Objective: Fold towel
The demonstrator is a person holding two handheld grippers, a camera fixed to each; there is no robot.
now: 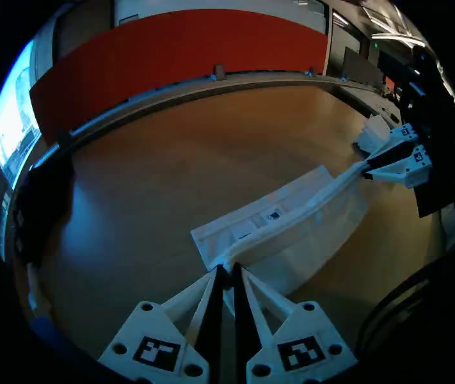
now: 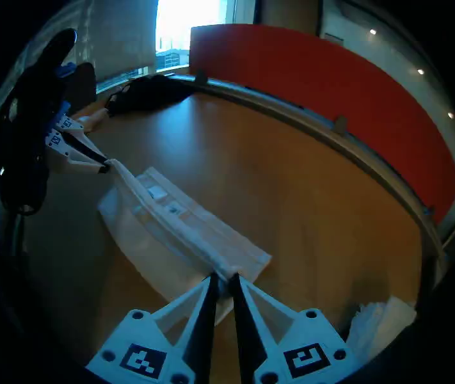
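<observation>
A white towel (image 1: 285,227) hangs stretched between both grippers above the wooden table (image 1: 182,153), its lower part draped down onto the tabletop. In the left gripper view my left gripper (image 1: 227,269) is shut on one end of the towel's raised edge; the right gripper (image 1: 367,169) holds the far end at the right. In the right gripper view my right gripper (image 2: 222,278) is shut on the towel (image 2: 176,230), and the left gripper (image 2: 104,168) pinches the opposite end at the upper left, held by a dark-sleeved arm.
A red partition (image 1: 182,51) runs along the table's far edge. A dark bag (image 2: 147,89) lies at the table's far corner near the window. More white cloth (image 2: 381,323) sits at the lower right in the right gripper view, also seen as a white pile (image 1: 375,131).
</observation>
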